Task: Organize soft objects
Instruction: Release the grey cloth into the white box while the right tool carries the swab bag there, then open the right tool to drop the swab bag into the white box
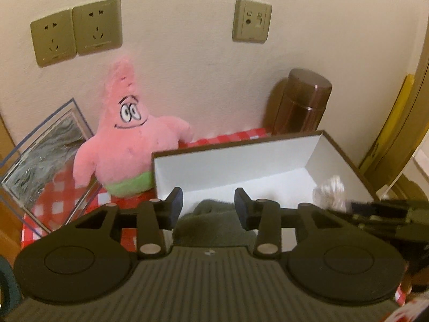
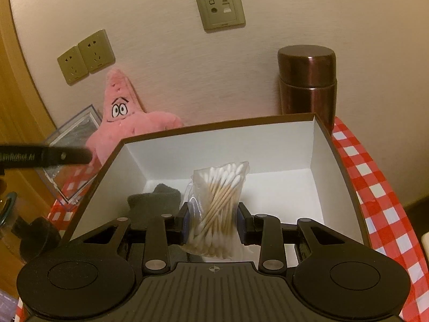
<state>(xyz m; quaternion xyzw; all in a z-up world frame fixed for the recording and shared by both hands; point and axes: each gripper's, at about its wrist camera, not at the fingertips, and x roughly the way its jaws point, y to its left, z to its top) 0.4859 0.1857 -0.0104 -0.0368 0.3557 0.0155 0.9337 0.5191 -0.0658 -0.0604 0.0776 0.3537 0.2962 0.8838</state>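
Cream wall (image 1: 187, 40) closes the scene at the rear, carrying two gold power sockets (image 1: 77, 30) and one data socket (image 1: 252, 21). Below it, the table (image 2: 375, 177) is covered with a red-and-white checked cloth.

Left claw (image 1: 208, 208): its jaws stand apart and the pads press on nothing. Directly below and between them lies a dark grey fleecy item (image 1: 211, 222), resting on the floor of the box; what kind of item it is cannot be determined.

Right claw (image 2: 212, 225): its jaws are closed on a clear bag of cotton swabs (image 2: 214, 209), with both blue pads pressed against the bag's sides. The bag stands upright, swab tips fanned at the top, and is held over the near part of the box interior. The grey item sits just to the left of this claw, inside the box.

Beyond both claws is the open cardboard box (image 2: 295, 145), white inside with brown edges. Its remaining floor shows plain white.

Further out, to the left behind the box, a pink star-shaped plush toy (image 1: 128, 139) leans upright against the wall. A clear plastic case (image 1: 40, 161) stands tilted at its left. To the right behind the box stands a brown metal flask (image 2: 307, 86), upright with its lid on.
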